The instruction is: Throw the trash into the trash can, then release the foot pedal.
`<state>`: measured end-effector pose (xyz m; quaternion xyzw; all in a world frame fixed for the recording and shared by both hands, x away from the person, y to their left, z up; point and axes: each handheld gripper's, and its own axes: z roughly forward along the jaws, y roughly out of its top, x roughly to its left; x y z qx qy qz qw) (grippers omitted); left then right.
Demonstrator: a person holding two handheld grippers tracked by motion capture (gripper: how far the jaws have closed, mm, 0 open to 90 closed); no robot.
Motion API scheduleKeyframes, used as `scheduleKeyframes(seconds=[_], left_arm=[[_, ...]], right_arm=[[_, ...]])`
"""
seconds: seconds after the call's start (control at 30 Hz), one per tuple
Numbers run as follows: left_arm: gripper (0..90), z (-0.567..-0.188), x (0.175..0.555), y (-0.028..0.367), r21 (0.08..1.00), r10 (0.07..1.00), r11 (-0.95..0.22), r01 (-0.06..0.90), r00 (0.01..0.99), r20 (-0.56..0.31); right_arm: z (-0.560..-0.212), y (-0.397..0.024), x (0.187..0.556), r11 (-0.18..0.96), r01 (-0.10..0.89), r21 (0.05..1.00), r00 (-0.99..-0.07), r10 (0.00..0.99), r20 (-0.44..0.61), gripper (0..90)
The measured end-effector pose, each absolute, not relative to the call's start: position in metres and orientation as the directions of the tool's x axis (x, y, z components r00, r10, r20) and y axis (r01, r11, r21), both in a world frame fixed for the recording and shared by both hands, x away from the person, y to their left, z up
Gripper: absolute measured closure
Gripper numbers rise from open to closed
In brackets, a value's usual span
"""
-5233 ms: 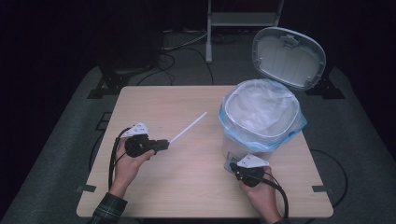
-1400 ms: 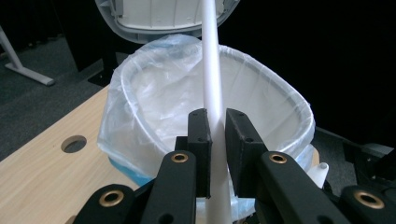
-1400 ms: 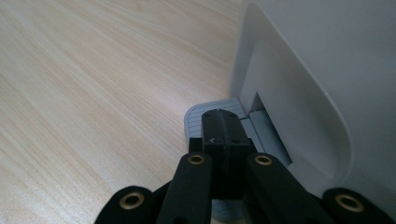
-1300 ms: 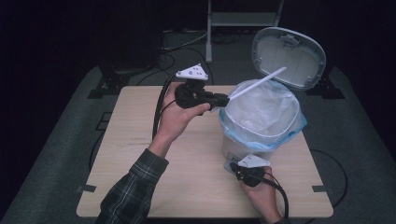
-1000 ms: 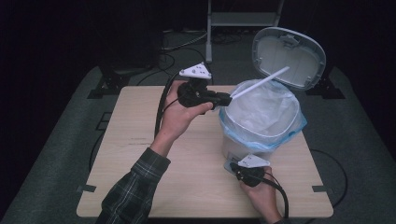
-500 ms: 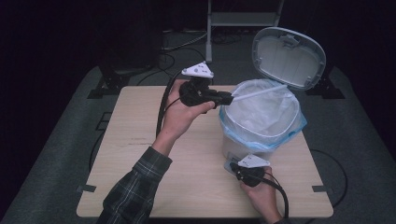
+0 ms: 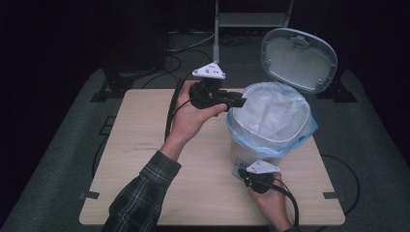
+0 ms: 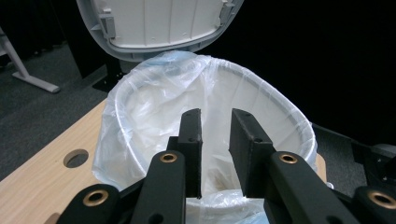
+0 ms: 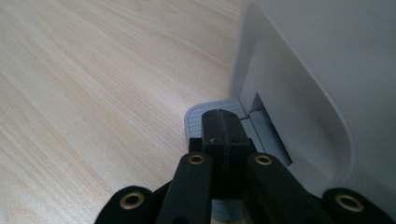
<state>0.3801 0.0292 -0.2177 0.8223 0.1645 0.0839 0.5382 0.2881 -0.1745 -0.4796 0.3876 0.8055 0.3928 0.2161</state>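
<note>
We find the white plastic pedal bin [image 7: 270, 140], lined with a translucent blue-tinted bag [image 8: 140, 107], at the table's three o'clock, its round grey lid [image 7: 299, 57] raised. The left gripper [image 8: 215, 135] hangs at the rim's nine o'clock; its jaws have just been opening, nothing between them. The right gripper [image 9: 221, 128], jaws closed together, presses the grey ribbed pedal [image 9: 198, 116] at six o'clock on the light wooden table [image 7: 145, 159].

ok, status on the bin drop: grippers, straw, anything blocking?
Left gripper at the bin rim, jaws just opening, nothing between them. Right gripper shut, pressing the pedal; lid up. Straw in the liner. Nothing blocking.
</note>
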Motion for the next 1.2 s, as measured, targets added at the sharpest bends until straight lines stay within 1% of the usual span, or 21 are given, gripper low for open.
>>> scheduleKeyframes(seconds=[0.17, 0.3, 0.43, 0.63, 0.97, 1.13, 1.2], left_arm=[[73.0, -0.218, 0.380, 0.029, 0.913, 0.362, -0.367, 0.178, 0.931, -0.036], [68.6, -0.220, 0.380, 0.031, 0.913, 0.368, -0.367, 0.178, 0.929, -0.034], [61.4, -0.225, 0.379, 0.036, 0.914, 0.387, -0.363, 0.180, 0.922, -0.028], [52.1, -0.237, 0.378, 0.054, 0.909, 0.422, -0.362, 0.205, 0.906, -0.036], [42.0, -0.250, 0.373, 0.081, 0.902, 0.457, -0.368, 0.227, 0.888, -0.037], [35.4, -0.265, 0.367, 0.099, 0.897, 0.487, -0.366, 0.248, 0.872, -0.042], [34.2, -0.270, 0.364, 0.107, 0.897, 0.493, -0.364, 0.252, 0.869, -0.044]], right_arm=[[-0.480, -0.175, 0.288, 0.391, 0.454, 0.800, -0.606, 0.794, -0.044, 89.9], [-0.480, -0.175, 0.288, 0.391, 0.454, 0.801, -0.607, 0.794, -0.044, 89.9], [-0.480, -0.175, 0.288, 0.389, 0.456, 0.801, -0.605, 0.795, -0.041, 89.8], [-0.479, -0.174, 0.288, 0.390, 0.463, 0.796, -0.602, 0.797, -0.040, 89.9], [-0.480, -0.175, 0.287, 0.387, 0.458, 0.801, -0.602, 0.798, -0.041, 89.9], [-0.479, -0.174, 0.287, 0.385, 0.461, 0.800, -0.600, 0.799, -0.039, 89.8], [-0.478, -0.174, 0.287, 0.389, 0.462, 0.797, -0.600, 0.799, -0.042, 89.8]])
